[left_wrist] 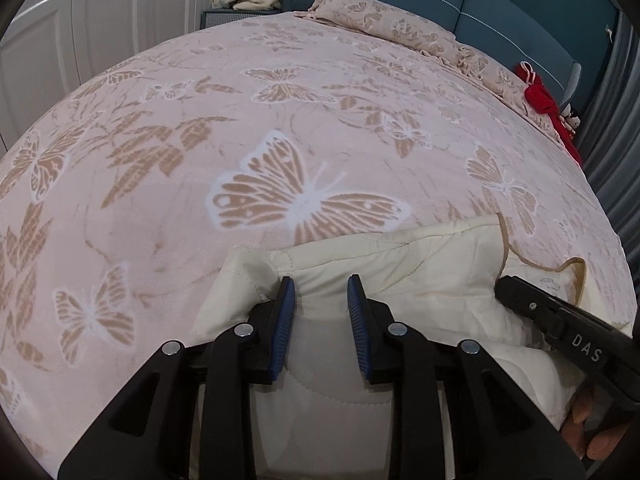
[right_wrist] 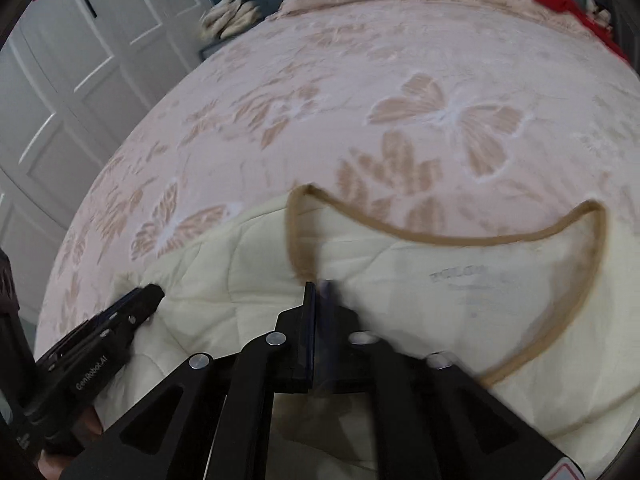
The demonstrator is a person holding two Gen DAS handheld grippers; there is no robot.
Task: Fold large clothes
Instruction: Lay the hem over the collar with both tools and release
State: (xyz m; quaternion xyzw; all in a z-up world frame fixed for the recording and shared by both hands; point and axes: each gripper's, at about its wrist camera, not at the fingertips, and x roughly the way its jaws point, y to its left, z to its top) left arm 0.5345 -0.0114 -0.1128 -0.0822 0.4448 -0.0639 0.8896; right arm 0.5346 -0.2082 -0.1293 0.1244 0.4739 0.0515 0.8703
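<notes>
Nearest the lens, the left gripper [left_wrist: 321, 284] stands with its blue-padded jaws parted, straddling a raised fold of the cream quilted garment [left_wrist: 400, 256] without pinching it. Off to its right, the right gripper [right_wrist: 318, 286] has its jaws drawn together; the view is blurred there, and they seem to nip the garment just below the tan-bound neckline [right_wrist: 440, 238], though I cannot be sure cloth sits between them.

The garment lies bunched at the near edge of the bed [left_wrist: 160, 200], directly under and just ahead of both sets of jaws, its collar opening facing away from them. It looks quilted and fairly thick, so it will likely hold its puff and resist a crisp crease.

My judgement is that this is an early step: getting a hold on the piece so it can be spread out before any fold is made. The next move calls for the left jaws to close on the ridge between them, then for both to lift and draw apart together so the cloth opens flat.

Ahead of the jaws the butterfly bedspread runs wide and bare up to the pillow [left_wrist: 384, 20], giving ample room. Far beyond the right jaws a red bundle [left_wrist: 540, 92] sits by the headboard, well apart. The bed's near edge is the one to mind.
</notes>
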